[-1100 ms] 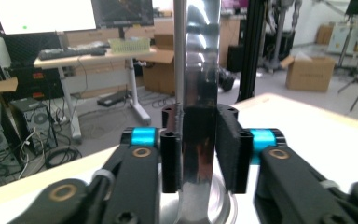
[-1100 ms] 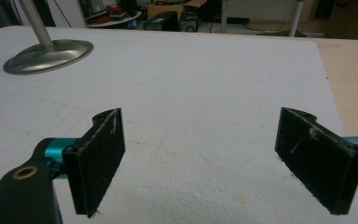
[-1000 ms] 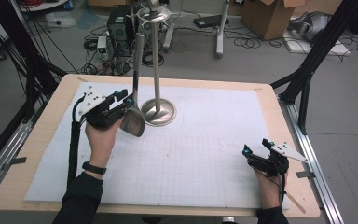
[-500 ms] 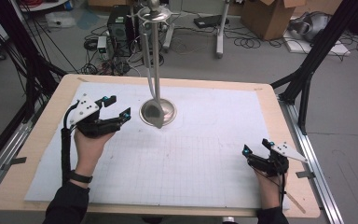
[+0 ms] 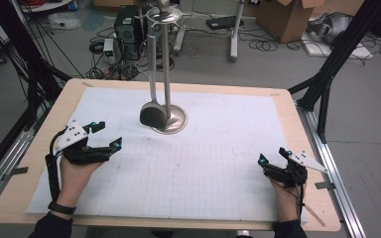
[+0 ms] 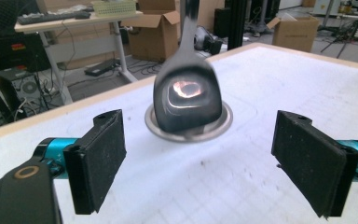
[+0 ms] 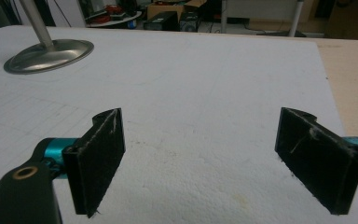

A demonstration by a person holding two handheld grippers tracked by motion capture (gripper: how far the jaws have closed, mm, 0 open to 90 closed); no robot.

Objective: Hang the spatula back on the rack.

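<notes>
**Spatula on the stand, both grippers clear**

High view: a shiny steel utensil stand (image 5: 167, 64), a thin upright post on a round base plate, rises from the white gridded sheet on the worktop (image 5: 39, 208). A polished steel spatula (image 5: 152, 99) hangs from the hook ring at the top of the post. Its long axis runs vertical, handle up, blade down, with the blade just beside the post on its left and low over the base plate. The left gripper (image 5: 104, 136) sits well to the left of the stand and nearer the person, its fingers released and spread, grasping nothing. The right gripper (image 5: 273, 159) rests far to the right of the stand, near the worktop's near edge, fingers likewise parted and empty.

Left gripper view: the spatula blade (image 6: 186, 95) faces the camera broadside in front of the base plate, centred between the two open black fingers (image 6: 98, 161).

Right gripper view: the open fingers (image 7: 100, 156) frame bare sheet; the stand's base (image 7: 49, 55) lies far off at upper left.

Judgement: the step looks like letting go and backing off. To do it well, draw the left gripper straight away from the stand, fingers wide, so nothing brushes the blade and sets it swinging.
</notes>
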